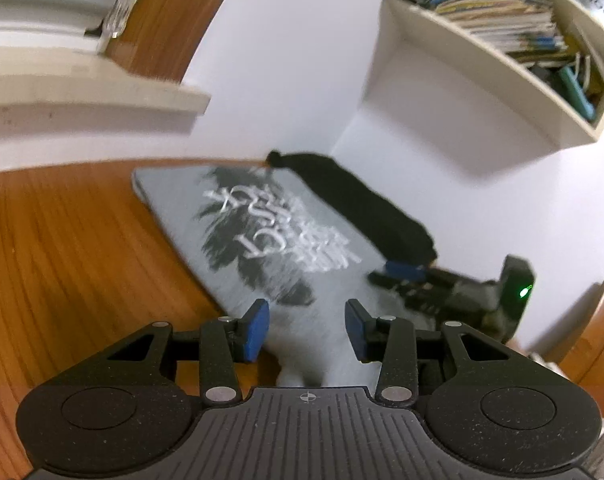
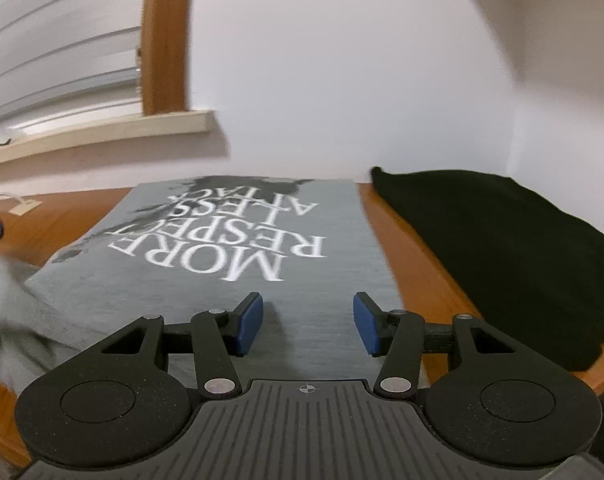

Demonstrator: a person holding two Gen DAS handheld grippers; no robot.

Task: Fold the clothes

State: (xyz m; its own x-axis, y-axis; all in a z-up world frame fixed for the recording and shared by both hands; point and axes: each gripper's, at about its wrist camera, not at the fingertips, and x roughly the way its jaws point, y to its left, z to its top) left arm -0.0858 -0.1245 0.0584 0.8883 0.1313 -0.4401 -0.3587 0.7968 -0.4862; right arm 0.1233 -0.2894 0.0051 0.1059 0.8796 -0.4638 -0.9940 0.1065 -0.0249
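A grey T-shirt (image 2: 230, 248) with white lettering and a dark print lies flat on the wooden table (image 2: 422, 272); it also shows in the left wrist view as the T-shirt (image 1: 262, 232). My right gripper (image 2: 308, 324) hovers open over the shirt's near end, pads apart with only flat cloth below them. My left gripper (image 1: 307, 326) is open too, above a rumpled pale-grey part of the shirt at its near corner; nothing is pinched. The right gripper (image 1: 442, 292) appears in the left wrist view at the shirt's right edge.
A black folded garment (image 2: 502, 248) lies on the table right of the shirt, against the white wall. A window sill (image 2: 102, 132) juts out at the back left. A wall shelf with books (image 1: 522, 32) hangs at the upper right. A white plug and cable (image 2: 22, 204) lie at the far left.
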